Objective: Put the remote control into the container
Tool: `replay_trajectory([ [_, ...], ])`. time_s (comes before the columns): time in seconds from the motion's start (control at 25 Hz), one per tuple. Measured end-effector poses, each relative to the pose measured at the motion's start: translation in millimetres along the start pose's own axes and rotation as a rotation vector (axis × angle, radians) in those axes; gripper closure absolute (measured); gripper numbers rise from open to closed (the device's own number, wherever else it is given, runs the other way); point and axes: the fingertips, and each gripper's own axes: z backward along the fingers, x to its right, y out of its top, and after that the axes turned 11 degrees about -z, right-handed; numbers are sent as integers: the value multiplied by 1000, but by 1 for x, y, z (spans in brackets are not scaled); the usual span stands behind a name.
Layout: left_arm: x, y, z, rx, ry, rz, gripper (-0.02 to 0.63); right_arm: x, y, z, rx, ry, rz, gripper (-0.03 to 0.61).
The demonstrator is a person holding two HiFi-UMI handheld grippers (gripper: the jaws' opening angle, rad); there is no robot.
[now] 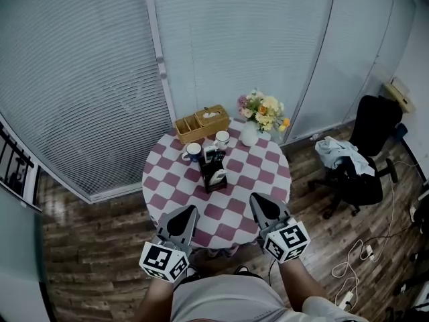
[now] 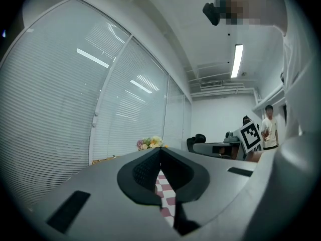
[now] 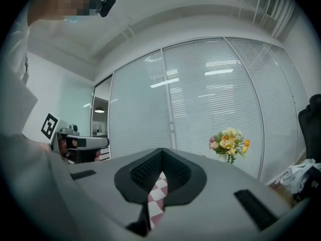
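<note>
Head view, with both gripper views. A round table (image 1: 263, 174) under a checked cloth carries a black container (image 1: 214, 178) near its middle. Around the container's far side stand two cups (image 1: 193, 151), a wicker tissue box (image 1: 201, 123) and a vase of flowers (image 1: 261, 113).

The left gripper (image 1: 189, 213) and the right gripper (image 1: 260, 203) are held side by side over the near edge of the table, close to the person's body and well apart from the container. Both point level across the table.

In the left gripper view the jaws of the left gripper (image 2: 160, 150) stand together, tips meeting. Only a thin strip of checked cloth shows through the slit below them, and nothing is between them. The right gripper (image 3: 161, 150) reads the same in its own view: jaws closed and empty.

A dark slim object (image 1: 210, 155) stands upright in the container with something pale in front of it. It is most likely the remote control, though it is too small here to be certain. No remote lies loose on the visible cloth.

Progress, as a judgement: the placing step appears complete, since neither tool carries anything and the likely remote sits inside the container. What remains, if anything, is to confirm that the remote is seated.
</note>
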Motion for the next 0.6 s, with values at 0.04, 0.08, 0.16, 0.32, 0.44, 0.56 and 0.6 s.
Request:
replay_trajectory([
  [0.04, 1, 1, 0, 0, 0, -1, 604, -1, 0, 0, -1, 0, 0, 569],
  [0.08, 1, 1, 0, -1, -2, -3, 605, -1, 0, 1, -1, -1, -1, 569],
  [0.16, 2, 1, -1, -3, -4, -4, 604, 0, -1, 1, -3, -3, -5, 569],
  [0.32, 2, 0, -1, -6, -4, -2, 605, 1, -2, 1, -11, -5, -11, 569],
  [0.44, -1, -3, -1, -9, -4, 5, 605, 0, -5, 0, -19, -10, -7, 569],
  [0.56, -2, -4, -1, -9, -4, 6, 604, -1, -6, -1, -22, -10, -2, 569],
  [0.6, -2, -4, -1, -9, -4, 6, 605, -2, -6, -2, -23, -10, -1, 569],
])
